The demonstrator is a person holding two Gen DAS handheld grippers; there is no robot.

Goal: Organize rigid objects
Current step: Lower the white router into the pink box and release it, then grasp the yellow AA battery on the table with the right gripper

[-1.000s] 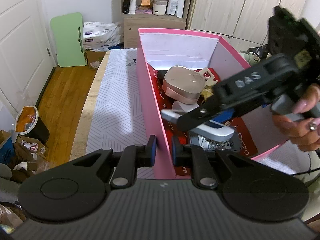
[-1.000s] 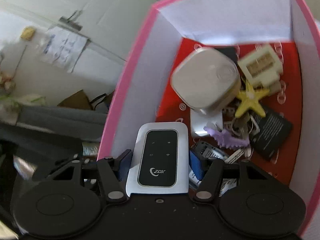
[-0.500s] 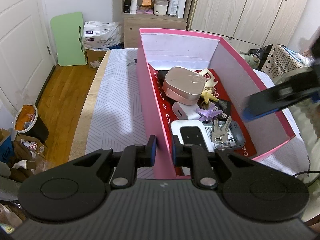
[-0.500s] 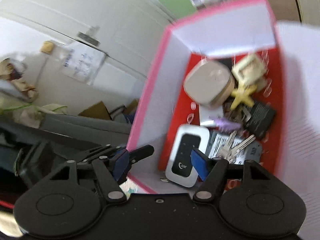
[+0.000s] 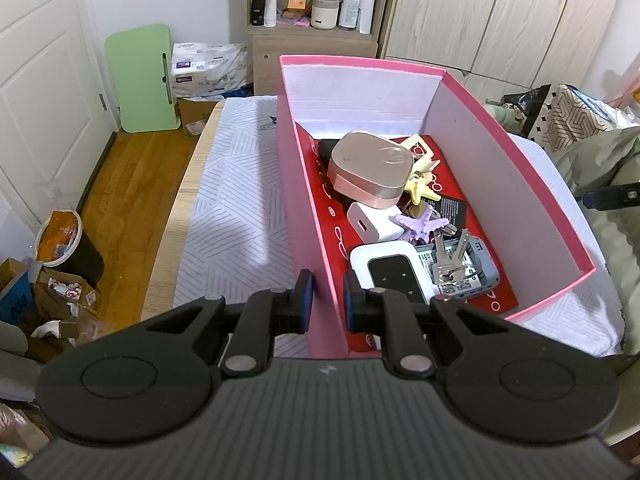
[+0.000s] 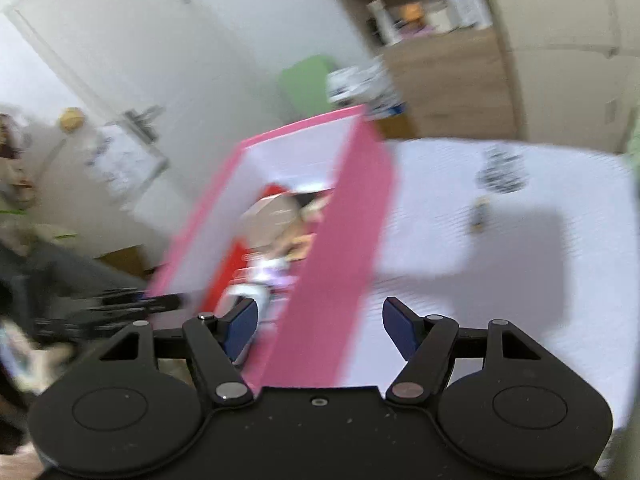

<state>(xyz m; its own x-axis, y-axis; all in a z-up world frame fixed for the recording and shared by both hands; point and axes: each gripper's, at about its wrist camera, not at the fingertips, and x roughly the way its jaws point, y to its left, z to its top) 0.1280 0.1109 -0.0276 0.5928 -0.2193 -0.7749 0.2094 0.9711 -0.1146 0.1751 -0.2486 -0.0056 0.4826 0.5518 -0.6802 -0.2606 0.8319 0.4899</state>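
A pink box (image 5: 296,200) stands on a white patterned cloth. My left gripper (image 5: 325,300) is shut on its near left wall. Inside lie a white pocket router (image 5: 390,270), keys (image 5: 450,258), a rose-gold case (image 5: 370,170), a white charger (image 5: 370,226), a purple starfish (image 5: 420,226) and a yellow starfish (image 5: 418,192). My right gripper (image 6: 318,326) is open and empty, outside the box (image 6: 340,264), straddling its near wall in a blurred view. One small object (image 6: 480,216) lies on the cloth to the right.
A green folded table (image 5: 142,78), a shelf unit (image 5: 316,24) and wardrobe doors (image 5: 500,16) stand at the back. A bin (image 5: 60,240) and clutter sit on the wooden floor at left. Clothes and bags (image 5: 576,116) lie at right.
My right gripper let go of the white router in the box, opened, and drew back out to the right. My left gripper kept its hold on the box wall.
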